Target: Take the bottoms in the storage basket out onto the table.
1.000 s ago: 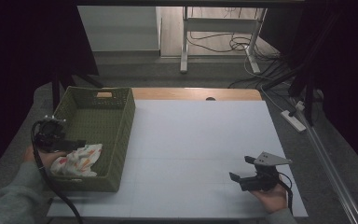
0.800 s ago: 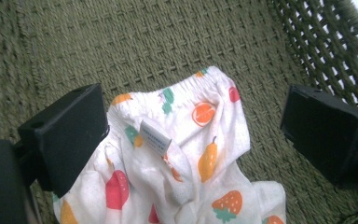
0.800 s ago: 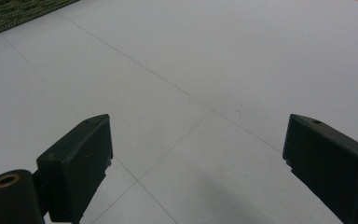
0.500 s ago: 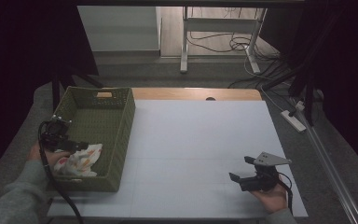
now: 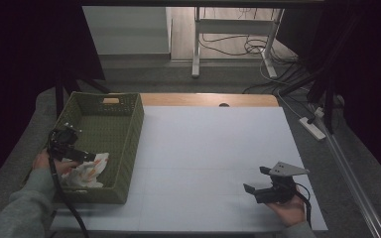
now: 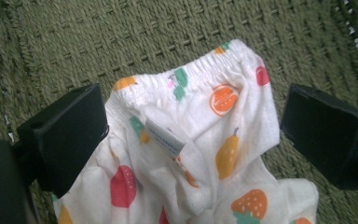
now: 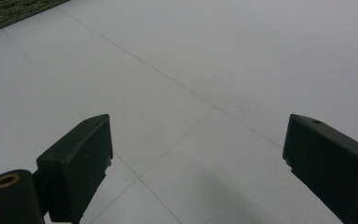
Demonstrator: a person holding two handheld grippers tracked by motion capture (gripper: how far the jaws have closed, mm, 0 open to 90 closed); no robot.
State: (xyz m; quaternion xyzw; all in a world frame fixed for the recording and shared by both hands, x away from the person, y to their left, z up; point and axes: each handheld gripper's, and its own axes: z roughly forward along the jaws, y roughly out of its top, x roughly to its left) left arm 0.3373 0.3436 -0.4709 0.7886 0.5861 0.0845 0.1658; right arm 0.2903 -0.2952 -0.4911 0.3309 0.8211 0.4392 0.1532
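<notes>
Left claw open over the printed cloth in the basket

The left gripper (image 5: 87,157) is inside the green woven basket (image 5: 134,129), and its two jaws stand wide apart with the white fruit-printed cloth (image 6: 191,154) lying between them. The elastic edge of the cloth is just ahead of the jaws, and a small white label (image 6: 164,138) sits between them, a little nearer to the left one. The jaws are beside the fabric on both sides; I cannot tell if they touch it.

To take the cloth well, I think the claw should go lower, so that both jaws reach down past the bunched folds, and then close around the thick gathered part near the elastic (a thin single layer may slip out). The basket floor is close under the cloth, so the jaws should not push hard into the weave.

The label carries small print, but it is too small to read.

The right gripper (image 5: 259,180) rests on the white table (image 5: 213,144) with its jaws apart, and nothing is between them
</notes>
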